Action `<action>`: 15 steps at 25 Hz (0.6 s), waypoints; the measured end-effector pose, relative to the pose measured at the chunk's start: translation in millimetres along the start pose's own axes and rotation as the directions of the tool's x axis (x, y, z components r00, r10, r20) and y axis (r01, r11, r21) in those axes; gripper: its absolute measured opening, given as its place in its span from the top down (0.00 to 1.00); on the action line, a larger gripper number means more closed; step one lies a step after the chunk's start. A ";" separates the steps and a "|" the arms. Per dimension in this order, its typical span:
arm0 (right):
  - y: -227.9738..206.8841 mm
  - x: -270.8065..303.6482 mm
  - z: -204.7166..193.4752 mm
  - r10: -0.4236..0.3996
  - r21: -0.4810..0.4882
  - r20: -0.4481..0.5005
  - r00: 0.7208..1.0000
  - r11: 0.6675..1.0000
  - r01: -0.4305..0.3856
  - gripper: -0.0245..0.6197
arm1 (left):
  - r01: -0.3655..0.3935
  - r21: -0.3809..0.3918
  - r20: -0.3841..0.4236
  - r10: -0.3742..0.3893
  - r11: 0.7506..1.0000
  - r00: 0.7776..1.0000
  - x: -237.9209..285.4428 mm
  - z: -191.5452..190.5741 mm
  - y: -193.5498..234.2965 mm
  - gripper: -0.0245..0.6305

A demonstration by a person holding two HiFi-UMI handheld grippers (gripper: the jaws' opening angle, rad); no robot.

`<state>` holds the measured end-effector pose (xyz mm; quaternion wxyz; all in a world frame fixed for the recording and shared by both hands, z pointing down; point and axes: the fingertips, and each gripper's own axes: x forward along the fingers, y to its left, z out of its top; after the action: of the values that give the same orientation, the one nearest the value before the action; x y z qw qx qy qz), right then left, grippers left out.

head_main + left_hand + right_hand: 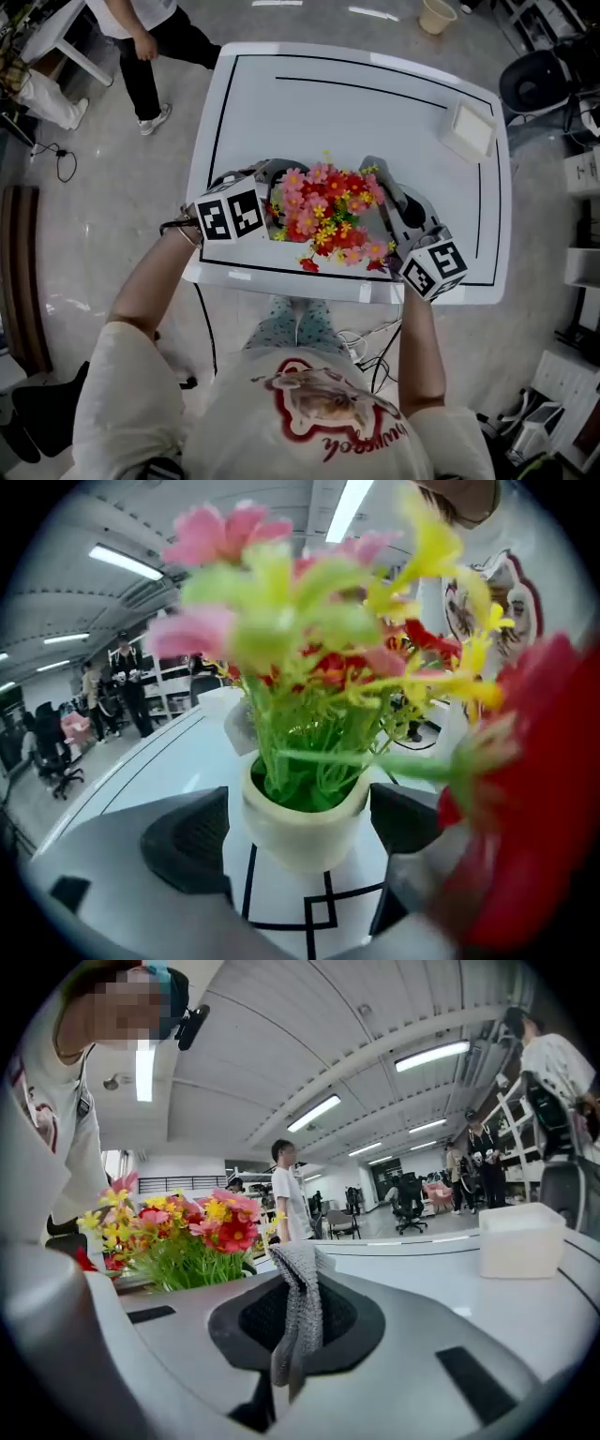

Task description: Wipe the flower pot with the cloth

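As we look down from the head view, the flower pot [302, 836] stands near the 6 o'clock edge of the white table [375, 112], its cream body hidden there beneath a crowd of pink, red and yellow flowers [323, 211]. We hold the left gripper [264, 181] at 9 o'clock of the blooms and the right gripper [296, 1330] at 3 o'clock. From the left gripper view we see its jaws apart with the pot upright between them. The dark pads [187, 841] flank the cream wall and a sliver of table shows at the 9 o'clock side, while at the 3 o'clock side we cannot tell whether pad and pot touch. From the right gripper view we see those jaws pressed together on the grey knitted cloth [300, 1283], which sticks up out of them as a folded tuft. The flowers lie at 9 o'clock of it, apart from the cloth. A white box [469, 129] rests toward the table's 2 o'clock corner, well apart from the pot. Beyond the table, a person [141, 37] stands on the floor at 11 o'clock and a pale bucket [437, 15] sits at 1 o'clock.
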<state>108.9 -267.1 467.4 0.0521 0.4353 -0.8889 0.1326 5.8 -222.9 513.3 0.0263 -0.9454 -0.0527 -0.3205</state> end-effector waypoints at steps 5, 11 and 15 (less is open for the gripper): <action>5.9 -15.7 -6.8 -0.018 0.035 0.014 1.000 0.999 0.018 0.95 | 0.093 0.024 -0.012 -0.092 0.995 0.996 8.9 -5.8 -6.2 0.26; 13.9 -18.9 -10.3 -0.028 0.019 -0.004 1.000 0.999 0.028 0.95 | 0.093 0.025 0.013 -0.093 0.995 0.996 14.1 -1.9 -3.3 0.26; 16.5 -16.4 -25.9 -0.042 0.001 -0.085 0.996 0.999 0.042 0.95 | 0.055 -0.012 0.032 -0.054 0.998 0.998 12.1 -2.8 -0.4 0.23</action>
<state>105.4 -237.7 485.7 0.0919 0.4481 -0.8764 0.1510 13.7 -221.8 522.9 0.0105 -0.9488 -0.0768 -0.3063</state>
